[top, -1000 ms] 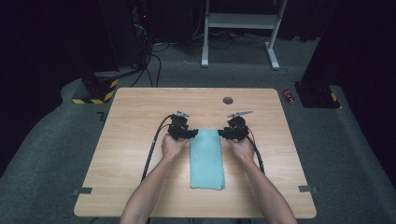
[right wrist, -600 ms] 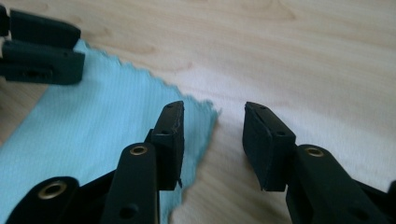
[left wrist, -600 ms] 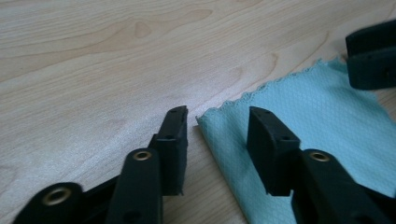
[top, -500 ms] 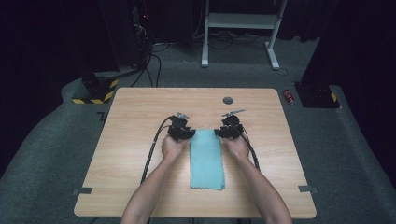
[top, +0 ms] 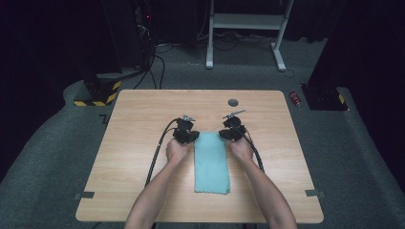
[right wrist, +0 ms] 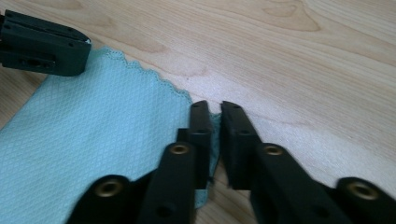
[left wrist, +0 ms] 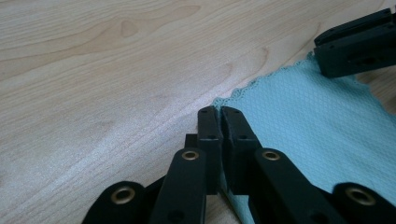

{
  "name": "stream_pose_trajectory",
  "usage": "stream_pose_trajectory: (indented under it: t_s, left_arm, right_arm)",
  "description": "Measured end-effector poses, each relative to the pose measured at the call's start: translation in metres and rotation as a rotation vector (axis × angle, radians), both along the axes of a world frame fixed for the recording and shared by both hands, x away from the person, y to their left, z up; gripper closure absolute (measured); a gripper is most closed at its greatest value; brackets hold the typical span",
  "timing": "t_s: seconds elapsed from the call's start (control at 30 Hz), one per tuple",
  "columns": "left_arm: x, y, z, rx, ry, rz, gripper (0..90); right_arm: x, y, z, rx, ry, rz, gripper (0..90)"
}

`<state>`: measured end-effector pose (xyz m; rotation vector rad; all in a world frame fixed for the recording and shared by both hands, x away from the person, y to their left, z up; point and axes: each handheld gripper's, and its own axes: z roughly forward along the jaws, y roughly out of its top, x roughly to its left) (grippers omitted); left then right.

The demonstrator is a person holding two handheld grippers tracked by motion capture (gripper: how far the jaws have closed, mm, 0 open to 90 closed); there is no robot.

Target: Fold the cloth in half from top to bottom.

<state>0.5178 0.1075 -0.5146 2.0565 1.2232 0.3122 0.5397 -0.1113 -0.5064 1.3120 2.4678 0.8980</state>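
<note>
Left gripper (top: 190,137) and right gripper (top: 228,134) have just closed, each pinching a far corner of the folded teal cloth (top: 210,162) lying mid-table (top: 143,114).

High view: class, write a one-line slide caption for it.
Two hand-held grippers, left gripper and right gripper, pinch the far corners of a teal cloth on a wooden table.

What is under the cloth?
The cloth lies flat on the wooden table, folded into a long strip. Both grippers, left and right, pinch its far corners. Anything beneath stays hidden.
</note>
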Motion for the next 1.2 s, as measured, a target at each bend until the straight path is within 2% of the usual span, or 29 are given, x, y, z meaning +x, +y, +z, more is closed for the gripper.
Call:
stream_pose_trajectory:
  t_s: [0.2, 0.27, 0.37, 0.53, 0.6, 0.77, 0.87, 1.07, 1.2]
  left_arm:
    - [0.002, 0.001, 0.002, 0.003, 0.013, -0.02, 88.8]
    - [0.002, 0.003, 0.003, -0.012, 0.01, -0.028, 89.0]
    - [0.001, 0.006, 0.007, -0.056, 0.006, -0.024, 89.0]
    - [-0.004, 0.009, 0.015, -0.084, -0.011, -0.031, 89.1]
    - [-0.006, 0.01, 0.018, -0.083, -0.019, -0.036, 89.1]
    - [-0.013, 0.014, 0.028, -0.122, -0.027, -0.062, 89.1]
    - [-0.018, 0.016, 0.032, -0.138, -0.033, -0.079, 89.1]
    - [-0.028, 0.016, 0.037, -0.143, -0.05, -0.108, 89.1]
    - [-0.037, 0.017, 0.038, -0.162, -0.058, -0.111, 89.0]
  right_arm:
    - [-0.003, 0.002, 0.0, -0.02, -0.015, 0.011, 89.4]
    - [-0.003, 0.001, 0.001, -0.015, -0.02, 0.017, 89.5]
    - [-0.004, -0.002, 0.006, 0.006, -0.032, 0.022, 89.5]
    - [-0.011, -0.003, 0.016, 0.02, -0.066, 0.044, 89.5]
    - [-0.013, -0.003, 0.02, 0.021, -0.075, 0.053, 89.6]
    - [-0.022, -0.006, 0.028, 0.042, -0.099, 0.063, 89.6]
    - [-0.031, -0.011, 0.031, 0.045, -0.135, 0.089, 89.6]
    - [-0.043, -0.018, 0.035, 0.057, -0.146, 0.104, 89.7]
    - [-0.053, -0.019, 0.039, 0.059, -0.153, 0.126, 89.7]
